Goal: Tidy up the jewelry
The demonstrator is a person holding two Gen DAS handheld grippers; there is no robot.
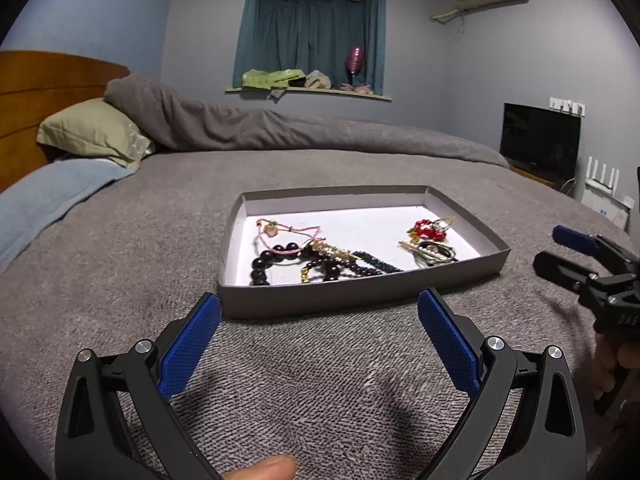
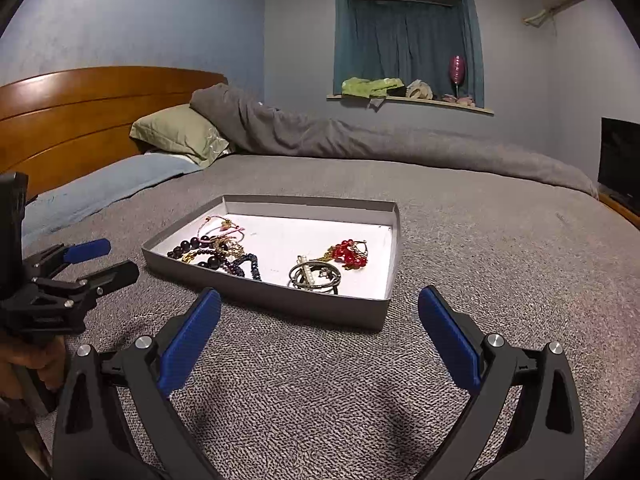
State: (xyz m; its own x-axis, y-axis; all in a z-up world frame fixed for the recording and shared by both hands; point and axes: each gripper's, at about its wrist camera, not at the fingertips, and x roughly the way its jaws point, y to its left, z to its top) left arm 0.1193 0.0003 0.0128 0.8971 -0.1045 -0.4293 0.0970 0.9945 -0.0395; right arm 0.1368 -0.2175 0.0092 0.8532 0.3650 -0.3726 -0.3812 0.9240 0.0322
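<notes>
A shallow grey cardboard tray lies on the bed. Inside it sit dark bead bracelets, a pink cord bracelet, a red bead piece and metal bangles with a hair clip. My left gripper hovers open just short of the tray's near wall, nothing between its blue pads. My right gripper is also open and empty, near the tray's front right corner. Each gripper shows in the other's view.
The grey bedspread surrounds the tray. A rumpled grey duvet, a green pillow and a blue pillow lie behind, before a wooden headboard. A TV stands at the right. A fingertip shows at the bottom.
</notes>
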